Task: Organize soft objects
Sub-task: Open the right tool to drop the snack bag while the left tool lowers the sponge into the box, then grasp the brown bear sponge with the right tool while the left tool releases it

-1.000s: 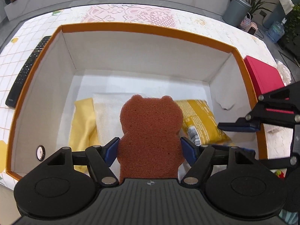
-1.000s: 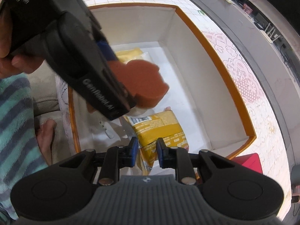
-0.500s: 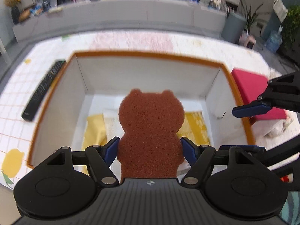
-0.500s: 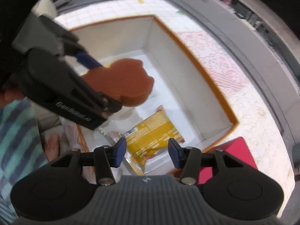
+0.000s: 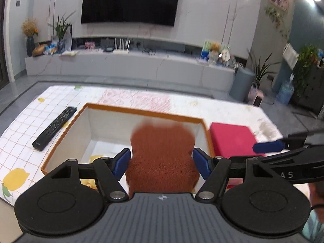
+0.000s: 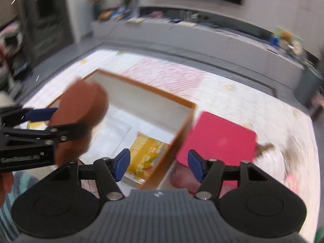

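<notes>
I observe my left hand-held gripper point(image 5: 161, 163) pinching the brown bear-shaped sponge point(image 5: 162, 151) above the near edge of the orange-rimmed box point(image 5: 66, 130) (yellow packet point(image 6: 146, 151) lying inside), while my right hand-held gripper point(image 6: 158, 165) hangs spread and empty over the box's corner beside the red pad point(image 6: 218, 139).

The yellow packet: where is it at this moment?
In the right wrist view the yellow packet lies on the floor of the orange-rimmed box, in its near right corner, against the wall beside the red pad outside.
</notes>
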A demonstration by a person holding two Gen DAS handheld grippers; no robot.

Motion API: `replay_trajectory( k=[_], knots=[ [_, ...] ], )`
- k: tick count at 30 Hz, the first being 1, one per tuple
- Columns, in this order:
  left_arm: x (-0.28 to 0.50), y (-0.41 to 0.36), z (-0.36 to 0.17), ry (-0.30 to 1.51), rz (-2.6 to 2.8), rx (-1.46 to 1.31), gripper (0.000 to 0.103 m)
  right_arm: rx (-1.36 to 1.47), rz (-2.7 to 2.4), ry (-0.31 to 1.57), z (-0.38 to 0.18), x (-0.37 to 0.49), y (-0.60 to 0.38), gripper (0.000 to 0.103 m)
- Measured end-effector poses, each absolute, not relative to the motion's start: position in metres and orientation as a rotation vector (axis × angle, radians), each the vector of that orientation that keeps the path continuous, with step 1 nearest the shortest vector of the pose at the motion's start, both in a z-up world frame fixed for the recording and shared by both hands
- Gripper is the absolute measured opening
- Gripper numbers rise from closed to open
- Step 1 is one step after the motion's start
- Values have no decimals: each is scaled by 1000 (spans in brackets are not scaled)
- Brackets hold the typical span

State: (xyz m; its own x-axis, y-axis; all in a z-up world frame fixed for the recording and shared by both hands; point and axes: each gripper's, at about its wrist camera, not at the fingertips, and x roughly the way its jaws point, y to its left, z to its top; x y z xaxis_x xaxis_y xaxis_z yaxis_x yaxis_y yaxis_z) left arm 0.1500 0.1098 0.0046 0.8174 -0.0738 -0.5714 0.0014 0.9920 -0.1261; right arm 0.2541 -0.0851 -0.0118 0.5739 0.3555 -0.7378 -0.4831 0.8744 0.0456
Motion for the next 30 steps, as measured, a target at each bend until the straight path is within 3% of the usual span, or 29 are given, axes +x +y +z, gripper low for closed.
replay_trajectory(
  k=[2,10,18,25,30],
  knots=[
    [140,101,7,579,-46,-121,73,-112,448,809,-13,245,-103,62],
    [123,68,2,562,-128,-146,72,50,257,758,-20,200,-175,62],
    [113,71,-18,734,-148,-82,71,134,227,826,-47,175,-228,67],
    [105,58,-61,957,-192,-128,72,146,303,922,-85,161,-214,67],
    [101,55,-77,1009,-148,-124,70,103,408,960,-101,147,-193,66]
  ],
)
